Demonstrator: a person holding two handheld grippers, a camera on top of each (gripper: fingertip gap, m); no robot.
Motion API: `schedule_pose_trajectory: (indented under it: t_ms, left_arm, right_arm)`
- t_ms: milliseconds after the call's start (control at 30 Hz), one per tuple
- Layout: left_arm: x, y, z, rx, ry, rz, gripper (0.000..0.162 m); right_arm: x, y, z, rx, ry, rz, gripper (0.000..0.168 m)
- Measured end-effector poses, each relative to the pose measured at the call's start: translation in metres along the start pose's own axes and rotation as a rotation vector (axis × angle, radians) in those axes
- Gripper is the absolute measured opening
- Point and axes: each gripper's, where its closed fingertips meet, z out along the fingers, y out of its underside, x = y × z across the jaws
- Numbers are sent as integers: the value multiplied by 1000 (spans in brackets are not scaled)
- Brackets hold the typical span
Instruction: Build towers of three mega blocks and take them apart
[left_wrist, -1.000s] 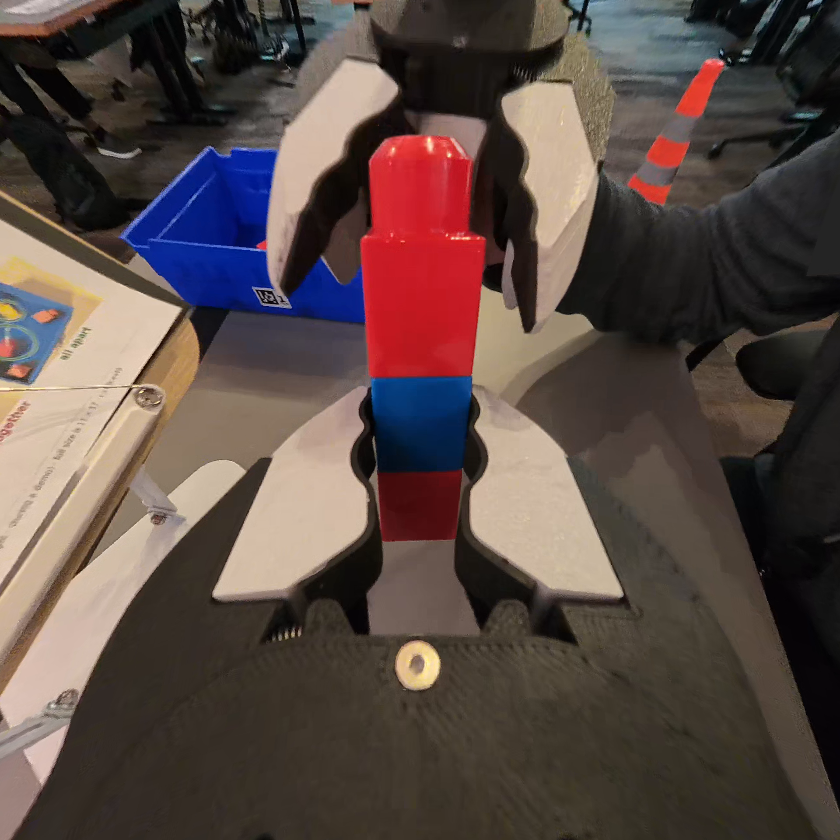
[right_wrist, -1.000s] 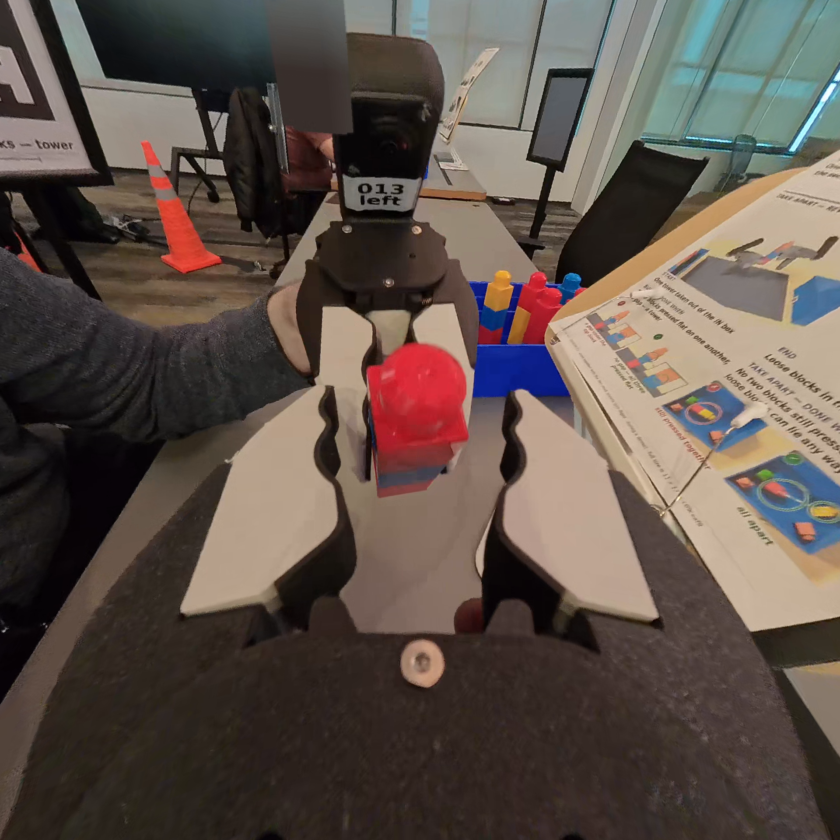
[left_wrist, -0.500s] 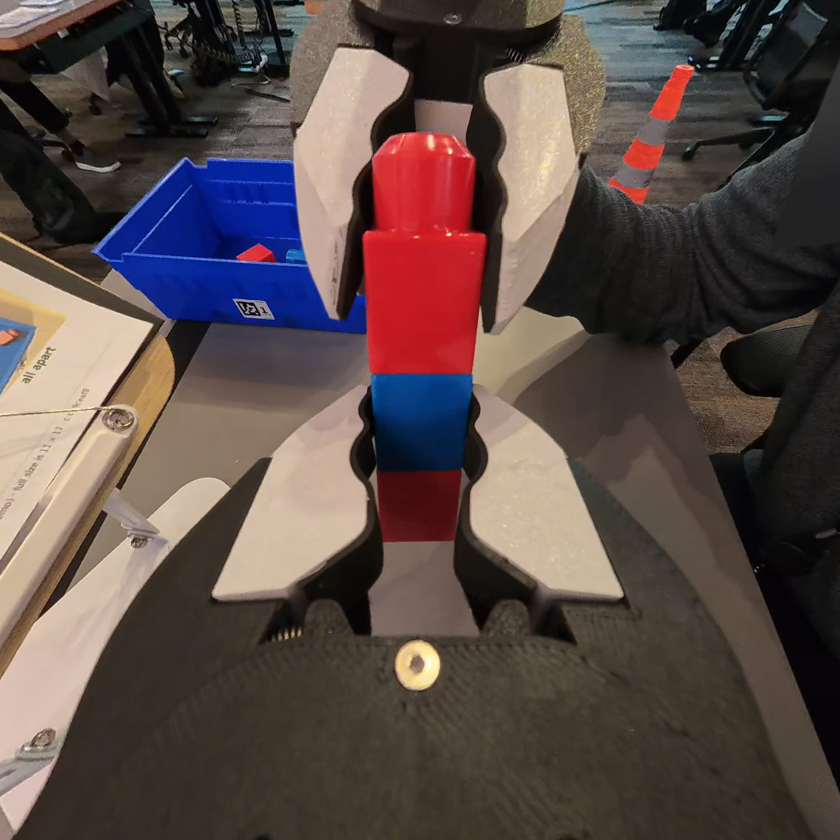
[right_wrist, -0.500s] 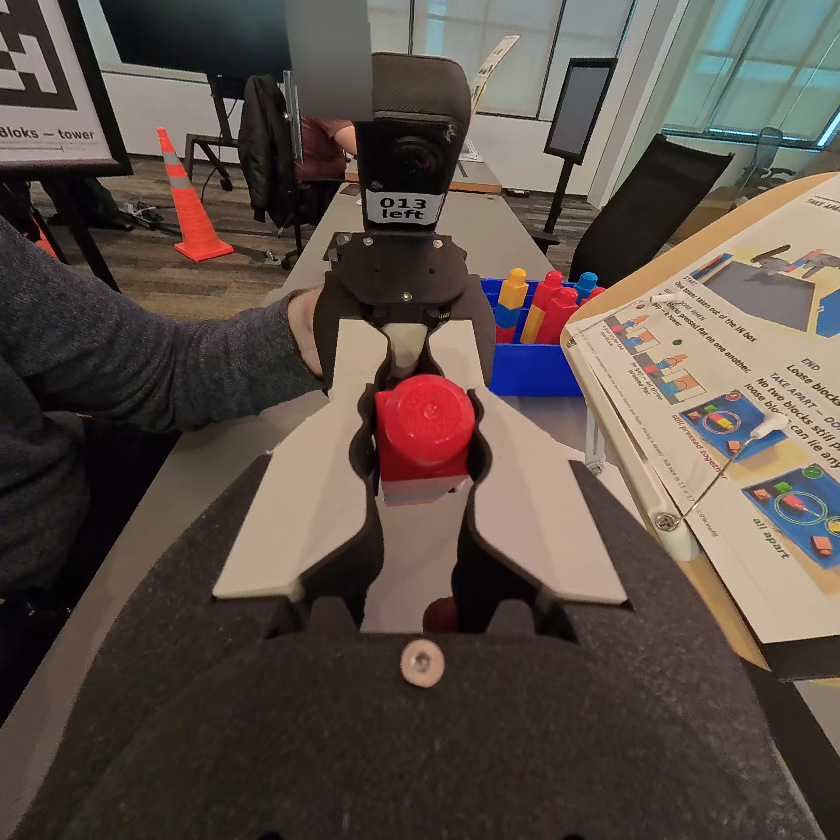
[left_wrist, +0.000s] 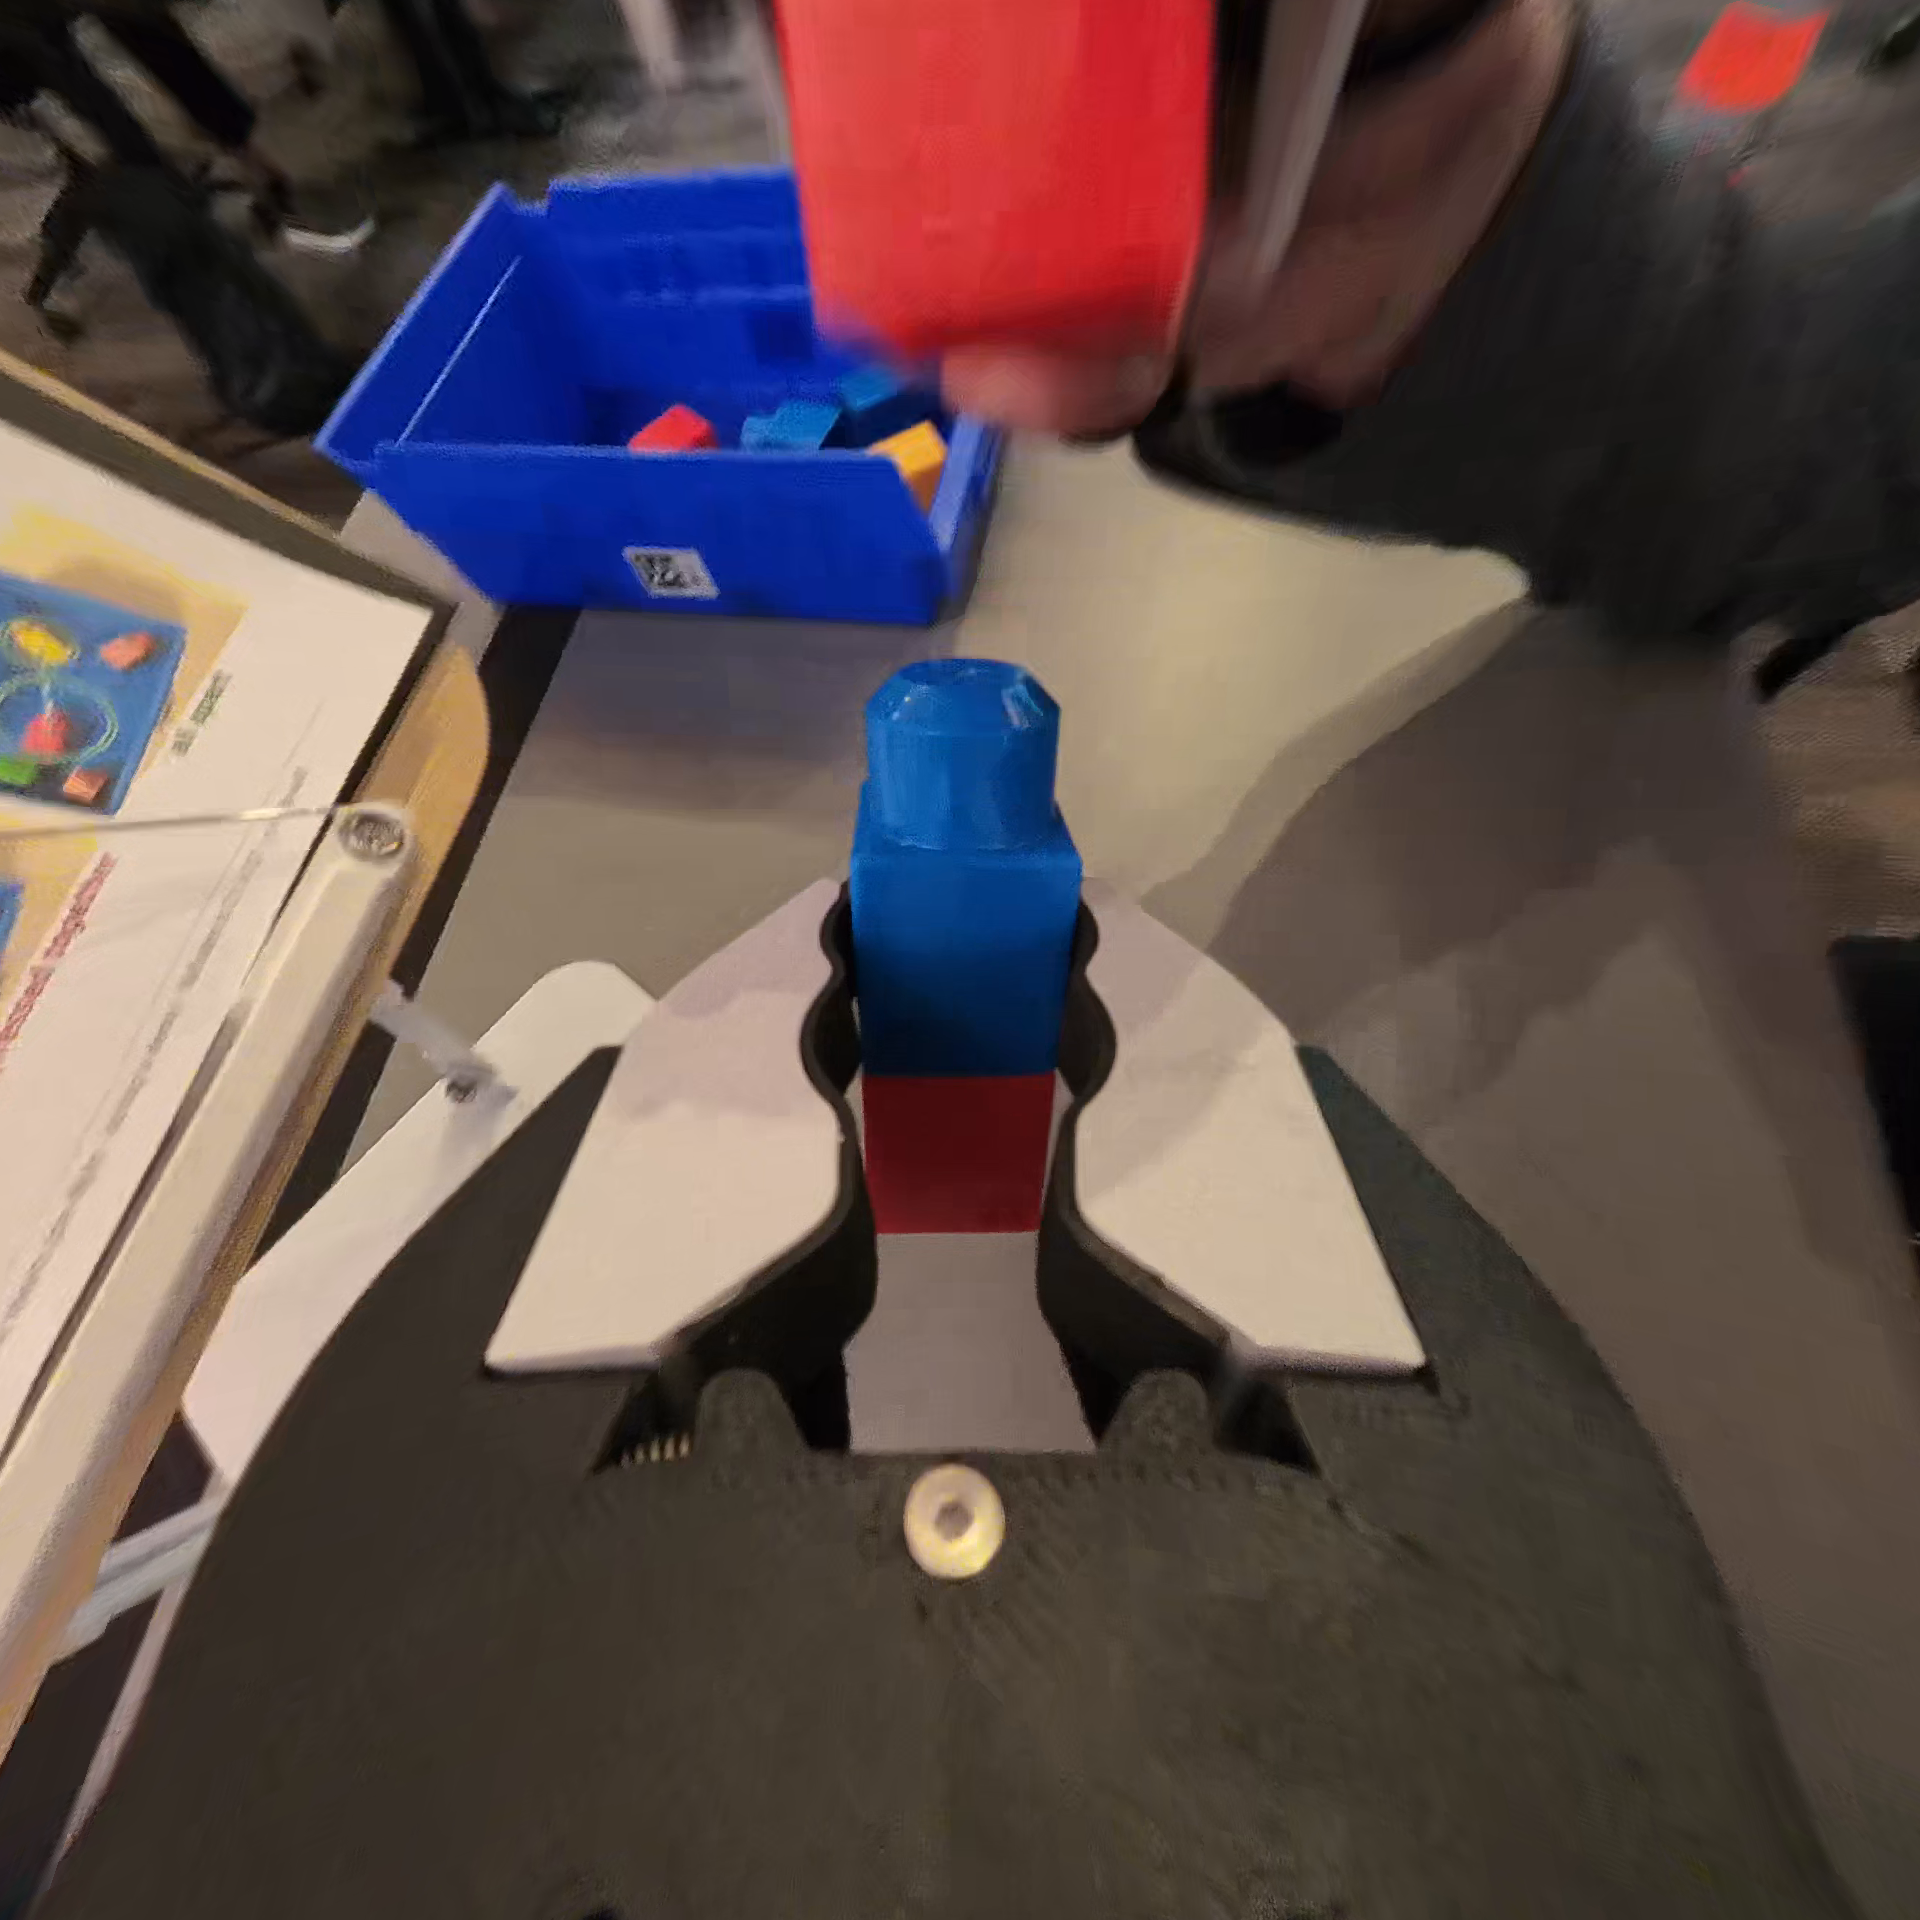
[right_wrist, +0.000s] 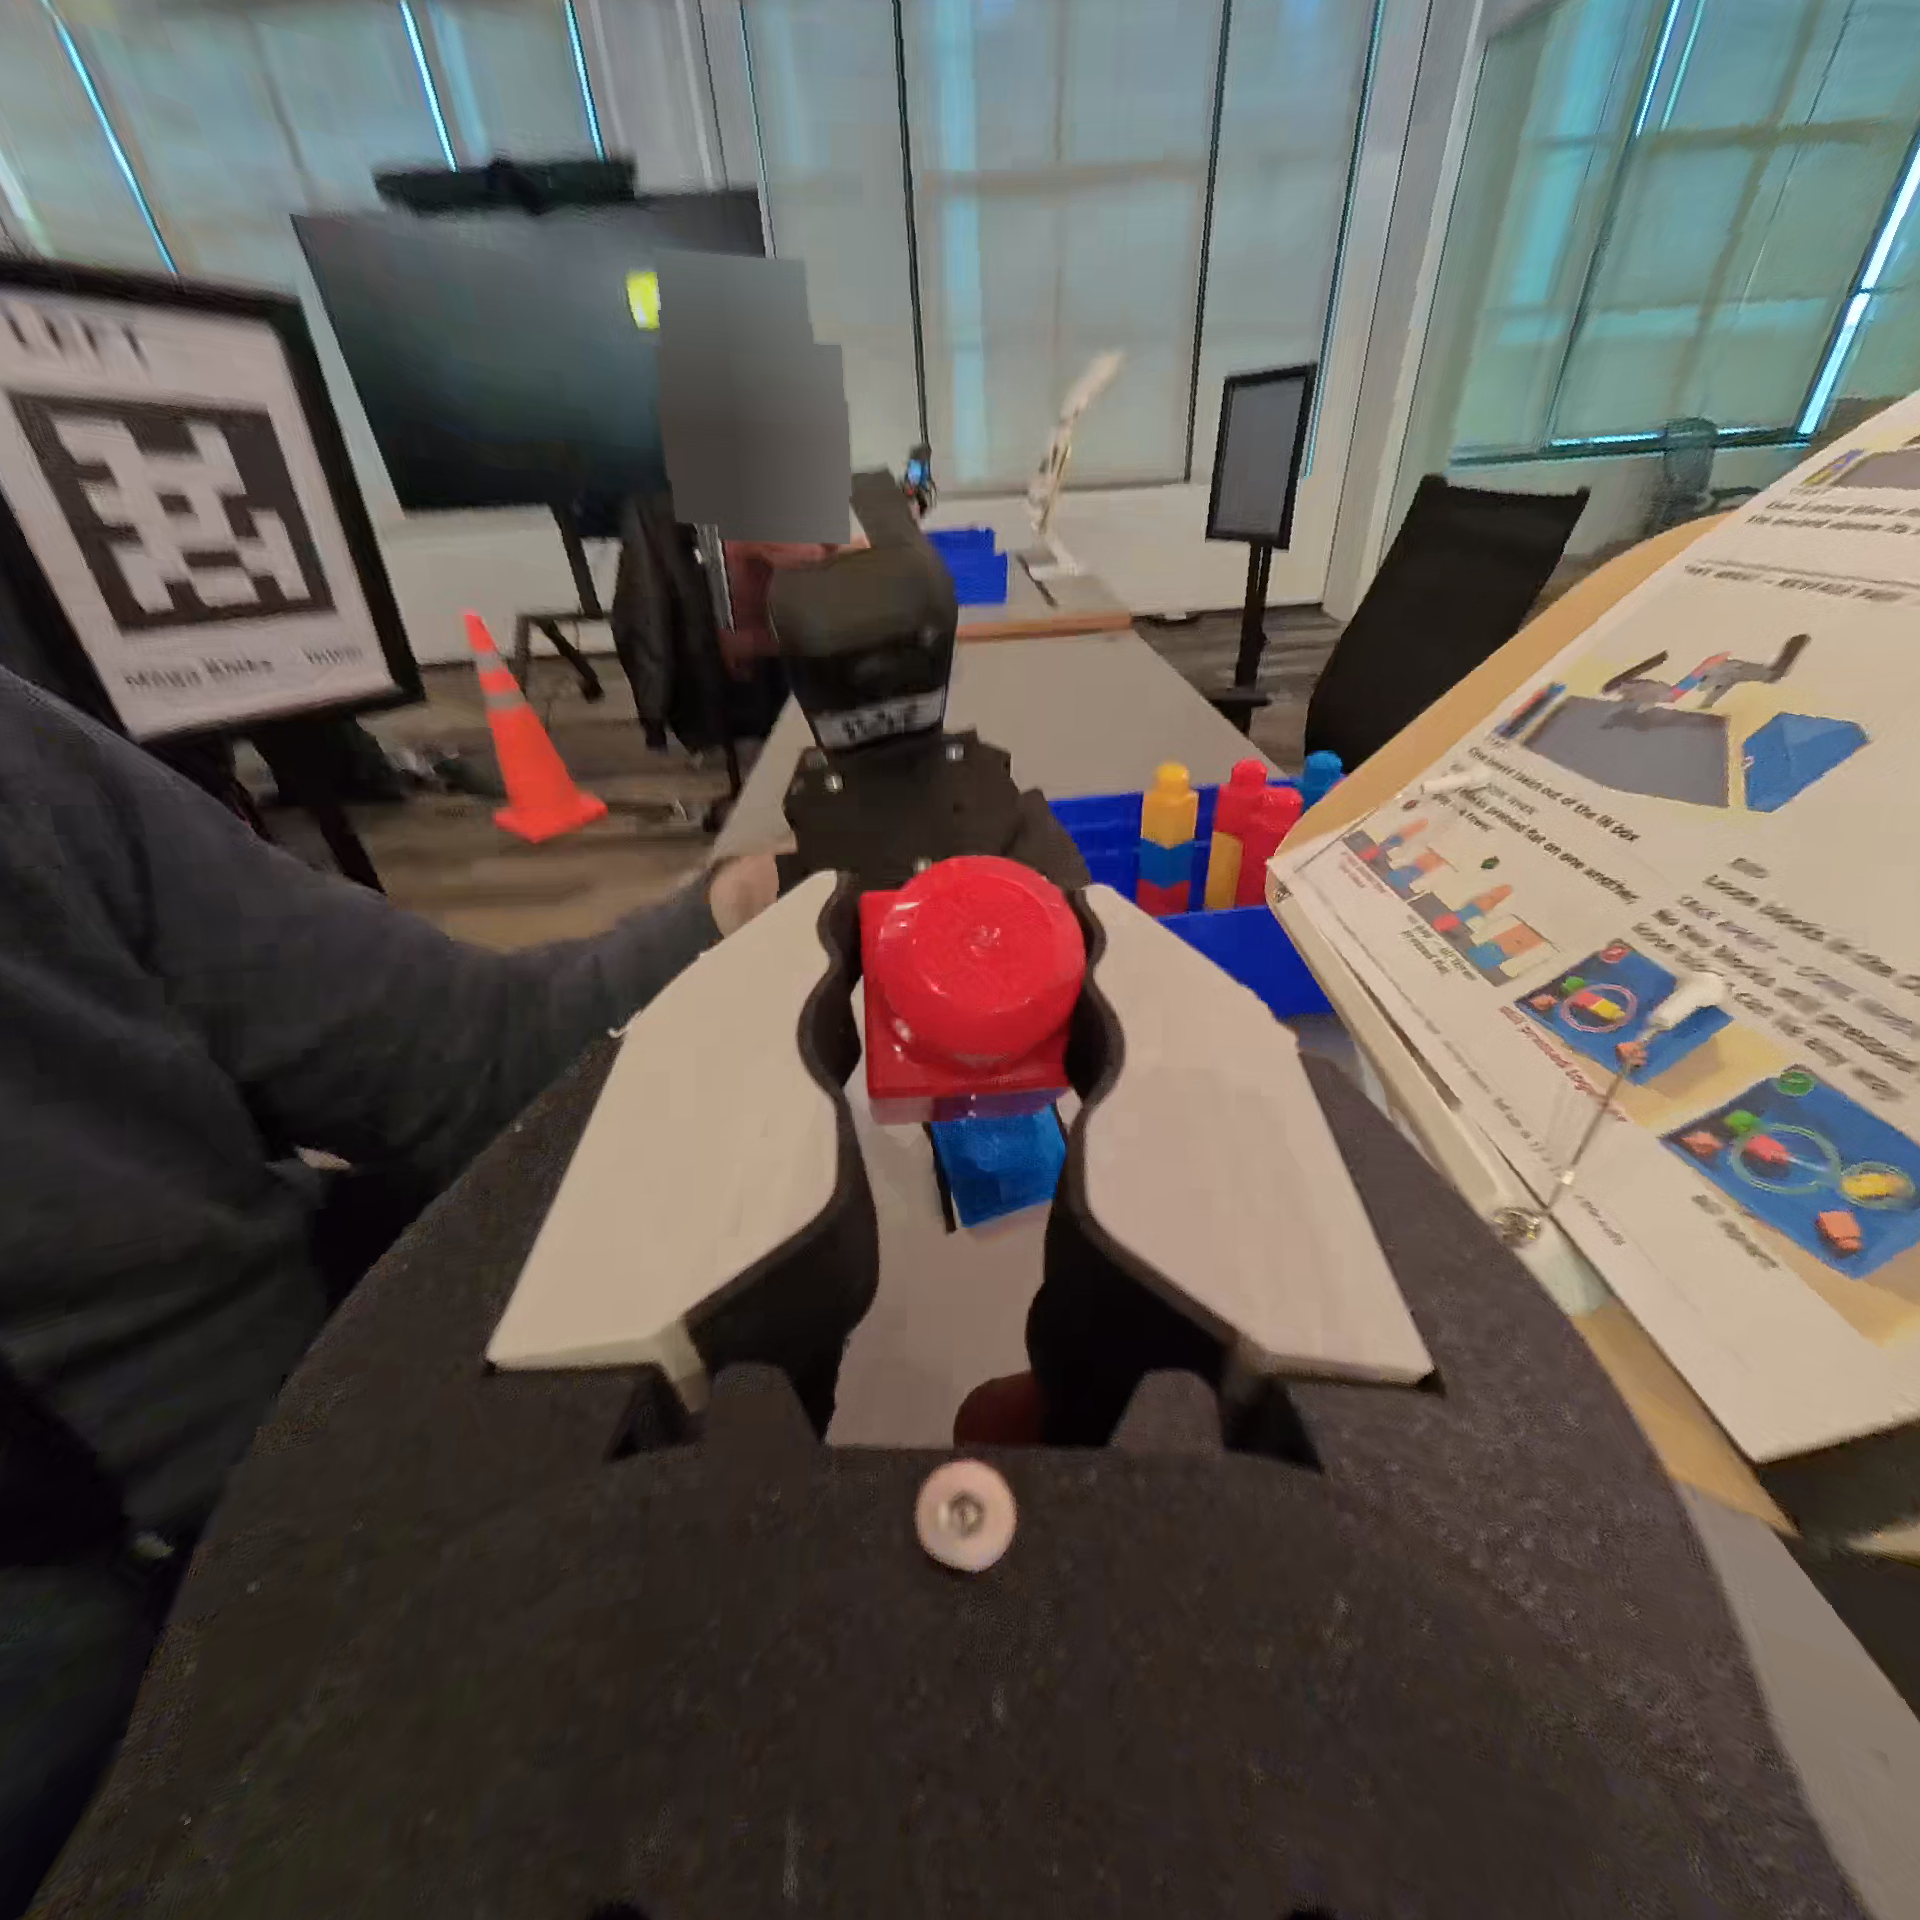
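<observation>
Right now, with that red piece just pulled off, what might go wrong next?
The right gripper pinches the red block only near its tips, so it could slip out on the way to the blue bin.

The left gripper holds mainly the blue block; the dark red block below might drop loose.

Both views are blurred by fast motion, so a knock between grippers seems possible.

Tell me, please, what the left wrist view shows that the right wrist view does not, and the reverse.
Only the left wrist view shows the blue bin of loose blocks and the dark red bottom block under the blue one. Only the right wrist view shows the bin of built towers and the orange cone. Both show the red block lifted clear of the blue block.
</observation>
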Motion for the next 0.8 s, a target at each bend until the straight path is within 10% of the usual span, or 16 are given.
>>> schedule_pose_trajectory:
  t_ms: [267,800]
  left_arm:
    - [5,-14,1,74,46,-33,35]
    - [-2,-13,-4,87,29,-51,35]
  right_arm:
    - [70,4,-73,-143,408,-103,37]
    - [215,148,-262,-404,1047,328,43]
